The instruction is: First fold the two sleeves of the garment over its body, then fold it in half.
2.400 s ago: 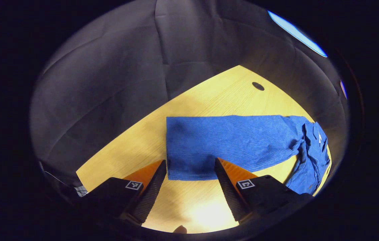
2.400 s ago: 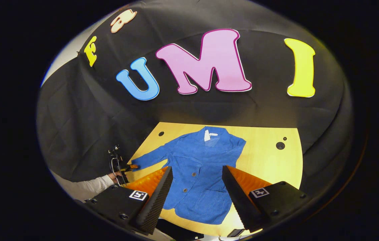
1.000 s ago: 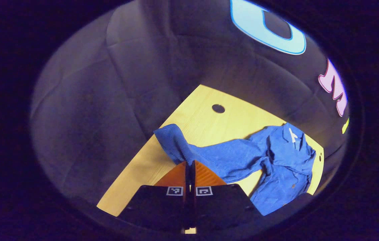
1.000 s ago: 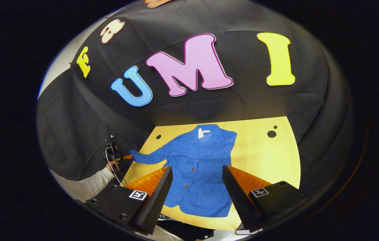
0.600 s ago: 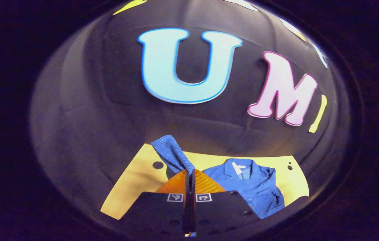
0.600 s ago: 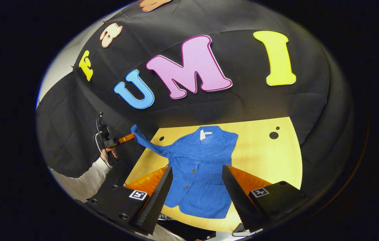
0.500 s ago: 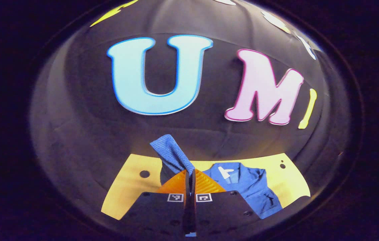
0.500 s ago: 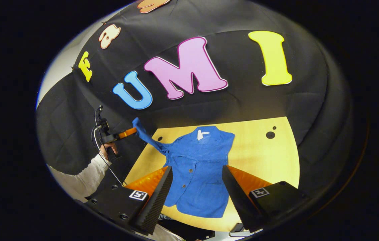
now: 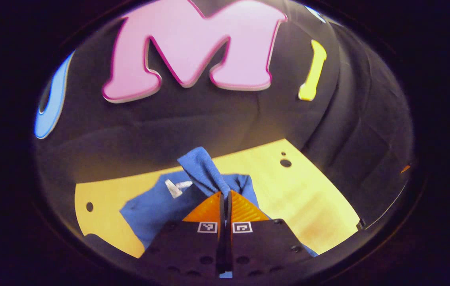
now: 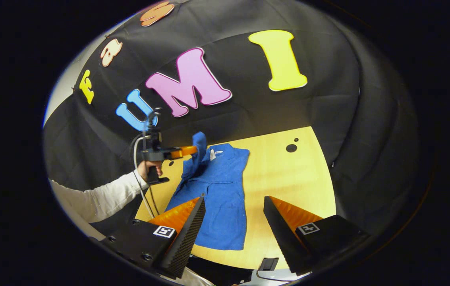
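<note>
A blue jacket (image 10: 221, 190) lies flat on the yellow table (image 10: 288, 186), collar toward the booth wall. My left gripper (image 9: 225, 194) is shut on the cuff of one sleeve (image 9: 201, 169), which stands up from between its orange fingers above the jacket's body (image 9: 149, 208). In the right gripper view that left gripper (image 10: 193, 150) is held by a hand in a white sleeve, and it holds the lifted sleeve (image 10: 197, 153) over the jacket's collar area. My right gripper (image 10: 234, 202) hovers open above the jacket's lower half, with nothing between its fingers.
Round holes (image 10: 291, 148) mark the table's far right part, and another hole (image 9: 89, 206) sits at its far left. The person's white-sleeved arm (image 10: 97, 198) reaches in from the left. A small dark object with a cable (image 10: 266, 264) lies at the table's near edge.
The left gripper closed on the sleeve cuff, lifted it off the table and carried it rightward over the jacket's body. The right gripper stayed open, shifting slightly.
</note>
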The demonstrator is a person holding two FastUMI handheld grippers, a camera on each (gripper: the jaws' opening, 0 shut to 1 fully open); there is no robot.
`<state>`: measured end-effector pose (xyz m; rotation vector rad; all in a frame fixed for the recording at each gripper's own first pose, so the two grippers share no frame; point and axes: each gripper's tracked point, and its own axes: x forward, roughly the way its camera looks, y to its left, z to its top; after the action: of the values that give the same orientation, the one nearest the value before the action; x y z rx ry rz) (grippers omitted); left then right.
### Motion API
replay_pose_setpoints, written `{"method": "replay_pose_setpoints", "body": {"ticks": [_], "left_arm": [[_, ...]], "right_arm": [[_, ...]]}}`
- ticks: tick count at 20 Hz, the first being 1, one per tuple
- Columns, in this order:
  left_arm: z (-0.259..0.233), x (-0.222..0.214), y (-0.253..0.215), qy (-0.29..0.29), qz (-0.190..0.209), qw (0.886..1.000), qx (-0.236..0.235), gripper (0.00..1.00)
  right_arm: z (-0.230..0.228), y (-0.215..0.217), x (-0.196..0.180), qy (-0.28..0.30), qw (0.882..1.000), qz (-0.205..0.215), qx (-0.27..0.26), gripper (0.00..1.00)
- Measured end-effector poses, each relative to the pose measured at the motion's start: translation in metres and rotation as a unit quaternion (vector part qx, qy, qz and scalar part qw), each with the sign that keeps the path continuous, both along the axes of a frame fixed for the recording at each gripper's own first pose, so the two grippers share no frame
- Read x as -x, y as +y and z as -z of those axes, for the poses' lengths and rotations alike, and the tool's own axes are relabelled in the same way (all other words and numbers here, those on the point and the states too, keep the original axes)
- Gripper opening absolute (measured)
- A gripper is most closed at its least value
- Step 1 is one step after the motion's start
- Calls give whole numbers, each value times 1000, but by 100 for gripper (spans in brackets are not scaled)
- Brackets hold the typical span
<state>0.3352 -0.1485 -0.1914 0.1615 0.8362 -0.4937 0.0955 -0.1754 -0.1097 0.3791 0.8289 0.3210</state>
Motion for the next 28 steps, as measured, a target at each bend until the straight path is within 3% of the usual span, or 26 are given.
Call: {"method": "replay_pose_setpoints", "body": {"ticks": [2,6,10,12,15,17,19,20,23,28], "left_arm": [[47,-2,-16,43,-8,999,-30,0],[98,4,-48,108,-3,993,-41,0],[108,0,-72,114,1,993,-13,0],[108,9,-85,138,16,990,24,3],[88,11,-98,129,4,987,94,63],[72,18,-95,124,3,985,118,66],[56,31,-77,116,1,988,103,75],[50,39,-63,112,1,990,91,73],[32,74,-15,102,-1,992,71,80],[39,164,116,138,-52,989,5,83]], "right_arm": [[15,-7,7,11,1000,10,-3,95],[50,-21,28,44,999,25,-12,95],[70,-26,41,63,997,40,-33,95],[74,-28,43,63,997,42,-31,95],[73,-23,38,59,997,42,-36,95],[77,-15,36,58,997,35,-32,95],[80,1,35,59,997,24,-34,95],[81,10,33,58,998,18,-35,95],[94,43,33,59,998,-6,-26,95],[135,101,50,96,994,-57,10,95]]}}
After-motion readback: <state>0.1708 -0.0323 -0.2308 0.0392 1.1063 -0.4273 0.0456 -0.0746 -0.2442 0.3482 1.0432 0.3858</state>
